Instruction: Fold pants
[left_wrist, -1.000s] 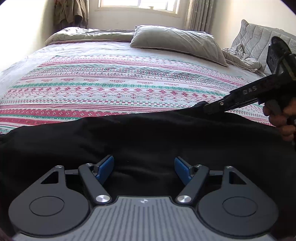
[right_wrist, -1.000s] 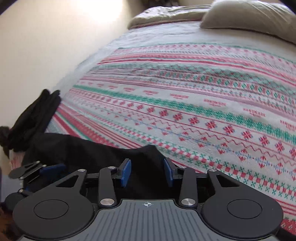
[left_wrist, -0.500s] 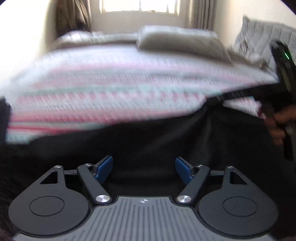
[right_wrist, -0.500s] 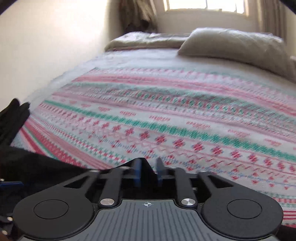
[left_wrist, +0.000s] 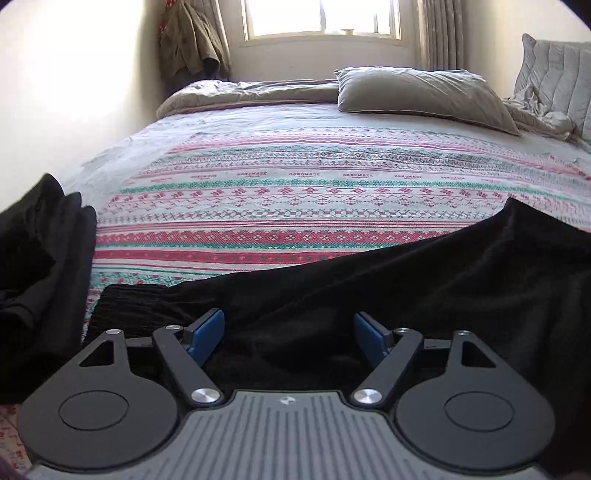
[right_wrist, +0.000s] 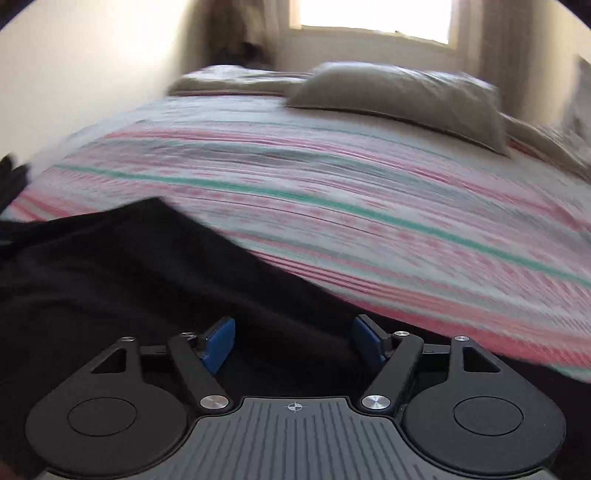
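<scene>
Since a second ago the right tongs (right_wrist: 293, 341) have let go and spread wide again after pinching shut on the cloth, and they are gone from the left camera's view, where they showed at the right edge before. Both pairs now stand spread with nothing between the blue pads — the left tongs (left_wrist: 288, 334) hover low over the black pants (left_wrist: 369, 295), which lie stretched crosswise along the near edge of the bed (left_wrist: 314, 206), on its striped pink and green cover. From the left side I can see a ribbed band, perhaps the waistband or a cuff, lying flat at the near left, while the far right corner of the cloth rises in a peak. From the right side, the pants (right_wrist: 129, 277) spread dark below the tongs, though that view is smeared by motion. Another dark heap of clothes (left_wrist: 40, 266) sits apart at the left edge. My guess is the work is at an early stage — the garment looks laid out and perhaps doubled once, not yet a compact bundle, so more folds remain.
</scene>
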